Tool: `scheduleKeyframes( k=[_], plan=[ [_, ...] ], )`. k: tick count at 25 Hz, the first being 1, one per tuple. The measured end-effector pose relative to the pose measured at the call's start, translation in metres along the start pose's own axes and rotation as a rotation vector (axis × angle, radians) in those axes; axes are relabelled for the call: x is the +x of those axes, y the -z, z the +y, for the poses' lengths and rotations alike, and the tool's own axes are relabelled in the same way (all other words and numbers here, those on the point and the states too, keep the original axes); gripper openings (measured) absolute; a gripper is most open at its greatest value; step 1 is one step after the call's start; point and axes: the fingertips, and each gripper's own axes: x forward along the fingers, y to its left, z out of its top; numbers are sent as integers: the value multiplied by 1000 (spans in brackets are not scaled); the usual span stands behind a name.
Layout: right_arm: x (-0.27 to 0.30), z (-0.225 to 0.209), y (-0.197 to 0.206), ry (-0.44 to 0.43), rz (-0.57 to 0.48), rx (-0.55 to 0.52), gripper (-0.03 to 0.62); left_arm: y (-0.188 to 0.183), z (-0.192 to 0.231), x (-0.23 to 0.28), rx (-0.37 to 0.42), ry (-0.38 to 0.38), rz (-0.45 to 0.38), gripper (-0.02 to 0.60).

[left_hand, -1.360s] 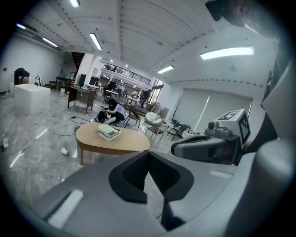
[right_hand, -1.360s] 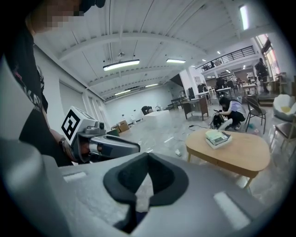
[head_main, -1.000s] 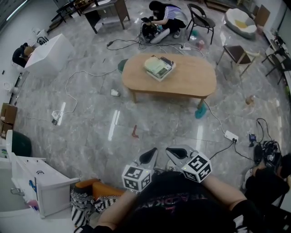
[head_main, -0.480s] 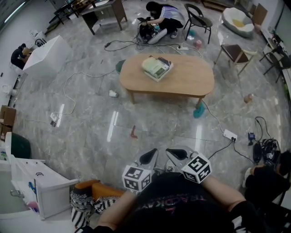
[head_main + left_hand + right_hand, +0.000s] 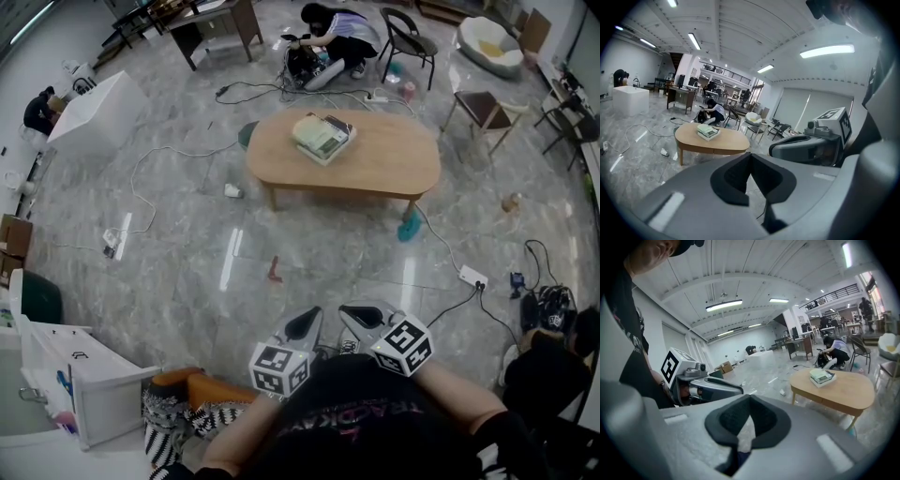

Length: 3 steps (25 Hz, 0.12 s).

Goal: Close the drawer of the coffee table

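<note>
1. Marble floor (image 5: 178, 253), cables strewn across it.
2. Oval wooden tabletop (image 5: 384, 164) on legs, at 12 o'clock from both claws and well apart from them. Its drawer could not be made out in any view.
3. White cabinet (image 5: 94, 384), at 8 o'clock in the head view.
4. Stack of books (image 5: 324, 137), lying toward the tabletop's 10 o'clock side.
5. Left claw (image 5: 307, 322), at 6 o'clock by the person's chest. Jaws pressed fully together, nothing held.
6. Right claw (image 5: 364, 315), just beside the left at its 3 o'clock. Jaws likewise together, empty.

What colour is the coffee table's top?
The coffee table is light tan wood, best seen in the head view.
</note>
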Motion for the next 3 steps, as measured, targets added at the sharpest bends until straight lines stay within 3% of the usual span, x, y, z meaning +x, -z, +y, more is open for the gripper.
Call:
scheduleKeyframes(
  k=[3],
  plan=[
    [-5, 3, 0, -2, -1, 1, 2, 0, -5, -3, -3, -3, -6, 5]
  ],
)
